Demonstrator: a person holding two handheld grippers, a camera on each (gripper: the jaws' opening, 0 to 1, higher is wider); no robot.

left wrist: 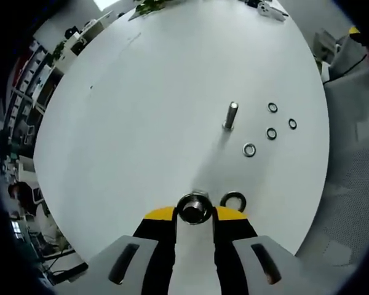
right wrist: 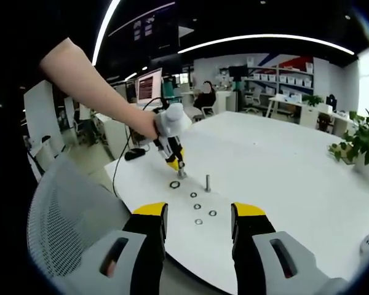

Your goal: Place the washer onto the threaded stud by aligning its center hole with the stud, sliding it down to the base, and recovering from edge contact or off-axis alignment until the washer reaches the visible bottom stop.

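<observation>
On the white round desk [left wrist: 141,92], your left tongs [left wrist: 194,216] are closed narrowly on a metal nut or thick washer-like ring [left wrist: 194,208], held at the yellow tips just above the desk surface, with a larger dark washer [left wrist: 233,200] lying flat just beside them. The threaded stud [left wrist: 230,115] stands upright farther ahead, well apart from the tips, and four small washers lie loose near it, the nearest at [left wrist: 249,149]. In the right gripper view you can see the left tongs [right wrist: 179,168] reaching down beside the stud [right wrist: 207,182], while your right tongs [right wrist: 198,215] hang wide and hold nothing, back at the desk's near edge. Expect the piece in your grip to be light, rigid and slick: smooth metal on smooth pads will likely twist or squirt out if you squeeze off-centre. Hold it across its outer rim on opposite sides, leaving the centre hole free, and keep it level so the hole meets the stud squarely. The threads will probably catch the inner edge if it tips; a slight wobble should free it rather than force.
</observation>
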